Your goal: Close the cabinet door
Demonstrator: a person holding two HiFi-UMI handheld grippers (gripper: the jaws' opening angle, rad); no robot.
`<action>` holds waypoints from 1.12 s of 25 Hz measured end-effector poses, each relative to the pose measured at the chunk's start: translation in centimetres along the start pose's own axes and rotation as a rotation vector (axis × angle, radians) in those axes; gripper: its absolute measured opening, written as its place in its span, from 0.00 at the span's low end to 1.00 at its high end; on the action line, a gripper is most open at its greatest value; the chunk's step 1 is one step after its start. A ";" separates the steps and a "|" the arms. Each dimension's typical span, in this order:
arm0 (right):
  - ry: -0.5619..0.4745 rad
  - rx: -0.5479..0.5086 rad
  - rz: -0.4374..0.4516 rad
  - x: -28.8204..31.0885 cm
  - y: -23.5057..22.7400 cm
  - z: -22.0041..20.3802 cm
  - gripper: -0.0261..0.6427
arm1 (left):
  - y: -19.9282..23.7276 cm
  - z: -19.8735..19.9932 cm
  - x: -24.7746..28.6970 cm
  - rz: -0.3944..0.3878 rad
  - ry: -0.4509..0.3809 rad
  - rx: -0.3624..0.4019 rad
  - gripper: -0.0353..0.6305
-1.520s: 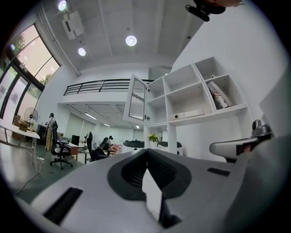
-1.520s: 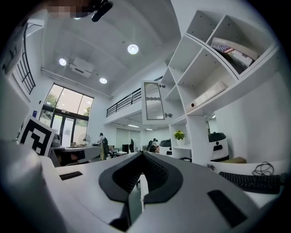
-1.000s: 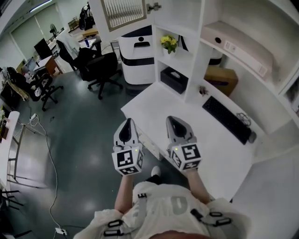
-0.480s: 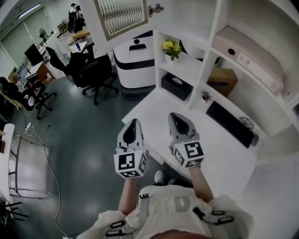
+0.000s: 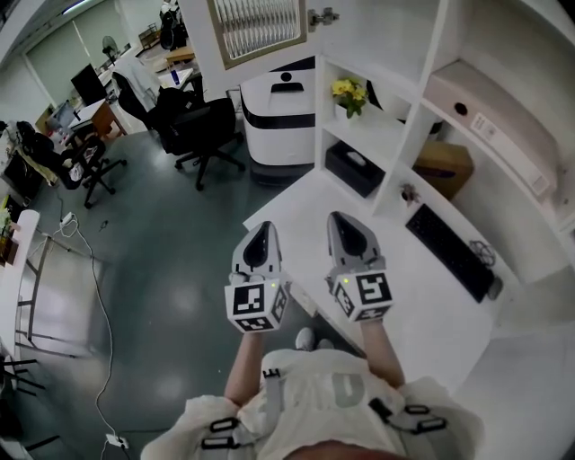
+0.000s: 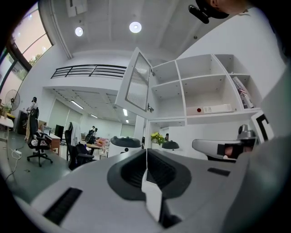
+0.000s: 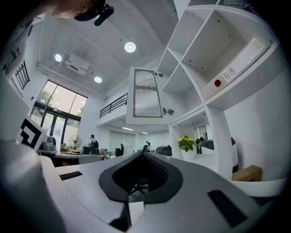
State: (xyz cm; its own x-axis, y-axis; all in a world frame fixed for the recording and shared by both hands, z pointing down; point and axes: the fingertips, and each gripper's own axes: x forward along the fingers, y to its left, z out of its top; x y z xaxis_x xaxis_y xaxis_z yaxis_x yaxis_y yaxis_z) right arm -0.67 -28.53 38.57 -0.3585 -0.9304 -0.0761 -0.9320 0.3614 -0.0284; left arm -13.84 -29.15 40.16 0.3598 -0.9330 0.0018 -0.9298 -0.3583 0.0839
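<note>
Door [image 5: 256, 27]: a white frame round a ribbed glass panel, hung at the upper left corner of the shelving [image 5: 422, 117]. It is swung wide open and stands out from the shelving front, over the floor to its left. The compartment it covers is left open.

A metal fitting [image 5: 323, 15] is seen where the door meets the shelving, and is judged to be a hinge. No knob or pull can be made out on the frame from any view.

Left gripper [image 5: 260, 235]: jaws are pressed fully together and nothing is held. It is kept level, low and in front of the shelving, well below the door.

Right gripper [image 5: 341, 220]: jaws are likewise closed tip to tip, with nothing between them. It is held beside the left one, on the side nearer the shelving and equally far below the door.

Handling, as judged:
- The door is expected to be light and stiff, and to swing freely on its hinges.
- The glass is taken as fragile and should not be struck or pressed.
- The painted frame looks smooth, so closed tips may slide on it.
- Contact is best made on the frame's free edge, farthest from the shelving, where least force is needed.
- A steady push is preferred, so the door is not slammed against the shelving.
</note>
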 end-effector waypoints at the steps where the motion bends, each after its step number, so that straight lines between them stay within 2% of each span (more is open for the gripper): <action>1: -0.001 -0.003 0.007 0.1 0.1 0.1 0.05 | 0.1 0.0 -0.1 0.009 -0.002 -0.002 0.06; 6: -0.002 0.002 0.035 0.6 0.4 0.0 0.05 | 0.9 -0.1 -0.4 0.055 -0.020 -0.073 0.06; 10: 0.015 0.038 0.055 0.8 0.8 -0.7 0.05 | 1.0 -0.6 -0.8 0.078 0.002 -0.012 0.06; 16: 0.021 0.046 0.077 1.3 0.9 -1.0 0.05 | 0.8 -0.2 -0.4 0.058 -0.009 -0.011 0.07; 18: 0.020 0.057 0.080 1.4 0.8 -1.1 0.05 | 0.4 -0.1 -0.2 0.033 -0.008 -0.018 0.21; 19: 0.021 0.061 0.081 1.5 0.8 -1.1 0.05 | 0.4 -0.2 -0.2 0.024 -0.008 -0.024 0.22; 23: 0.027 0.078 0.086 1.9 0.7 -1.3 0.05 | 0.3 0.2 -0.2 -0.018 -0.052 -0.057 0.38; 25: 0.021 0.080 0.100 2.1 0.7 -1.4 0.05 | 0.6 0.7 -0.4 -0.028 -0.095 -0.095 0.40; 28: 0.031 0.103 0.096 2.2 0.6 -1.6 0.05 | 1.7 0.4 -0.3 0.001 -0.077 -0.118 0.41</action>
State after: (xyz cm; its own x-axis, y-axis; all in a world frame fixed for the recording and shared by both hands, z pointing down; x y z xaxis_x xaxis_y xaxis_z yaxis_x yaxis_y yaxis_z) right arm -2.06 -30.46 39.96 -0.4488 -0.8921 -0.0523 -0.8834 0.4518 -0.1249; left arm -15.52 -29.44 39.95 0.3471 -0.9349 -0.0745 -0.9131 -0.3550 0.2006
